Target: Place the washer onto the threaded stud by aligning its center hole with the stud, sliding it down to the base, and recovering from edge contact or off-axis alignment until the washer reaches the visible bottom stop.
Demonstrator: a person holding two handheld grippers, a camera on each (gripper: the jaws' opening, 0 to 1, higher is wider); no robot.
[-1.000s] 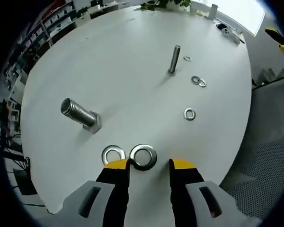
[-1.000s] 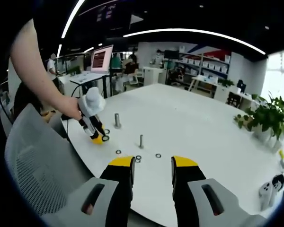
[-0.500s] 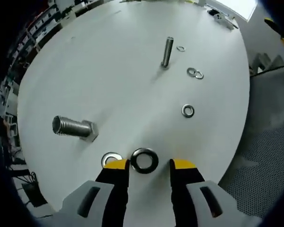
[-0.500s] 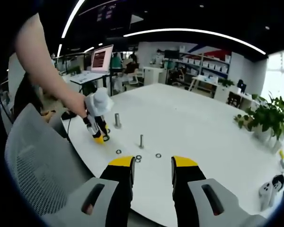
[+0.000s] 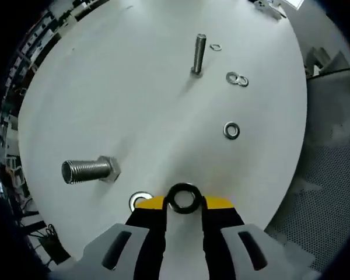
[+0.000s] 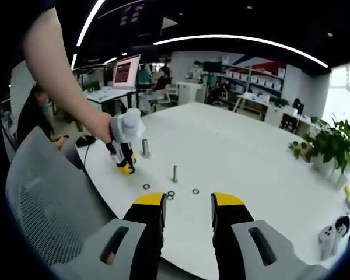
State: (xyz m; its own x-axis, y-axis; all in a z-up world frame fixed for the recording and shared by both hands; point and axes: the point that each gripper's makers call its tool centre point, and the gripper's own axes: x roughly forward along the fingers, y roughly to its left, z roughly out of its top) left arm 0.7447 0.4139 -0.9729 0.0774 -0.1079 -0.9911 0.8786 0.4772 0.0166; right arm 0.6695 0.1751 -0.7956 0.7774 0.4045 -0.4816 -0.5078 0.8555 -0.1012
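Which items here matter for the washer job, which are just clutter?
In play: large washer between the left gripper jaws; thick threaded stud; thin stud.
Lying about: second large washer, small washers, potted plant, mesh chair.

Bright, even office light, strong fisheye bend.
Ceiling light strips point(image 6: 233, 39) glare overhead; white bench point(image 5: 134, 105) shows soft shadows, edges curving.

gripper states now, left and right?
Left gripper: closed on the large washer at the table edge.
Right gripper: open, holding nothing.
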